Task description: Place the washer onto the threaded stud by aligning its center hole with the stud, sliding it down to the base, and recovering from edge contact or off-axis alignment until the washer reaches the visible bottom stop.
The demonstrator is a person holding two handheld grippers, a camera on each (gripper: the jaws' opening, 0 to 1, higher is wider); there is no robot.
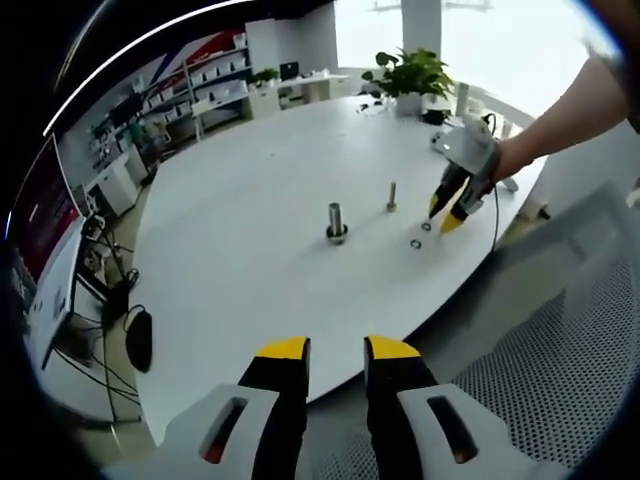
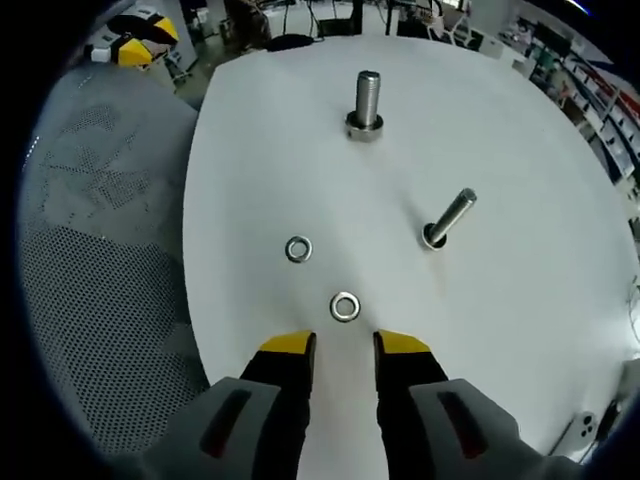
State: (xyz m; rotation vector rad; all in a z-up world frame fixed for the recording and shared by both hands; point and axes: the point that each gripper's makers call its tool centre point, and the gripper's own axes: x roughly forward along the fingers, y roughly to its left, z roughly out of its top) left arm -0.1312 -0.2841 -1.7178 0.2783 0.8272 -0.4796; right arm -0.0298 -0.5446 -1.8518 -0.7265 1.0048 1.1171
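Right gripper [image 2: 345, 347] open and empty, nearer flat silver steel washer [image 2: 345, 306] lying just ahead of its tips, second washer [image 2: 298, 249] far-left, thin upright threaded stud [image 2: 447, 220] far-right; left gripper [image 1: 336, 349] open, well apart.

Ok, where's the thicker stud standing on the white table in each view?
Left gripper view: thick stud at centre, left of the thin stud.
Right gripper view: thick stud near the top centre, beyond the thin stud.
Shared landmark: the two washers, one at and.
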